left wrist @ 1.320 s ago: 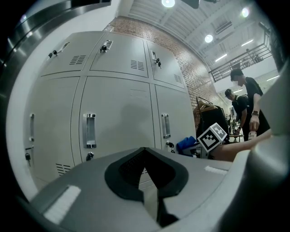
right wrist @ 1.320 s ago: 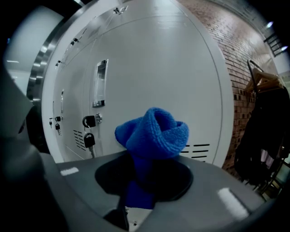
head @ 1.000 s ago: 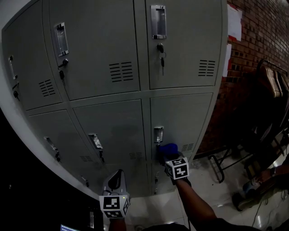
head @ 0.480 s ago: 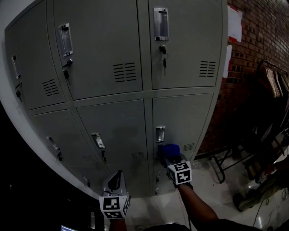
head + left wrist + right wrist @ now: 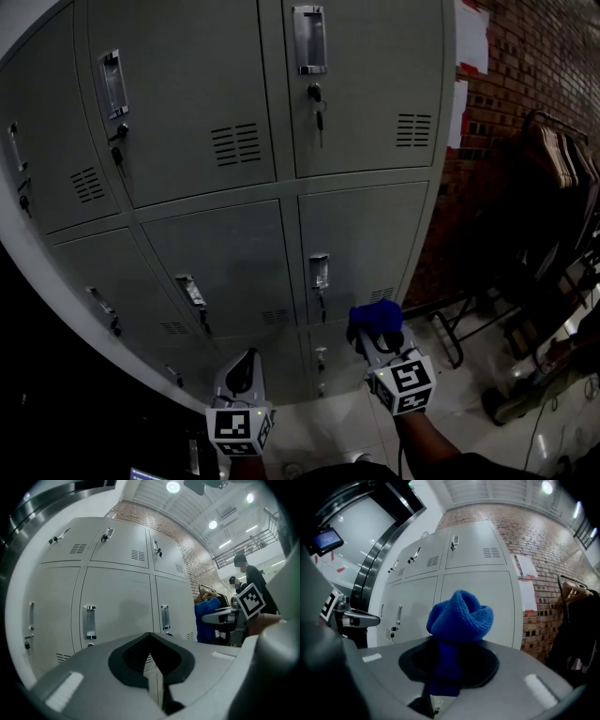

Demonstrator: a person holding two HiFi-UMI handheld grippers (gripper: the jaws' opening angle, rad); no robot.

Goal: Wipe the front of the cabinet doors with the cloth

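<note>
the right tongs (image 5: pixel 373 334) pinch a bunched blue cloth (image 5: pixel 376 316), held low before the lower right door (image 5: pixel 366 234), seemingly not touching it. the left tongs (image 5: pixel 242 373) hang pressed together, empty. best to press the wad flat on the panel and sweep in overlapping strokes, skirting the handle (image 5: pixel 319 272).

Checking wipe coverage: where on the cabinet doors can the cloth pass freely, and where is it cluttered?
Free: the middle-row doors' plain panels between the upper seam and their handles. Crowded: around handles, hanging keys and vent slots.
</note>
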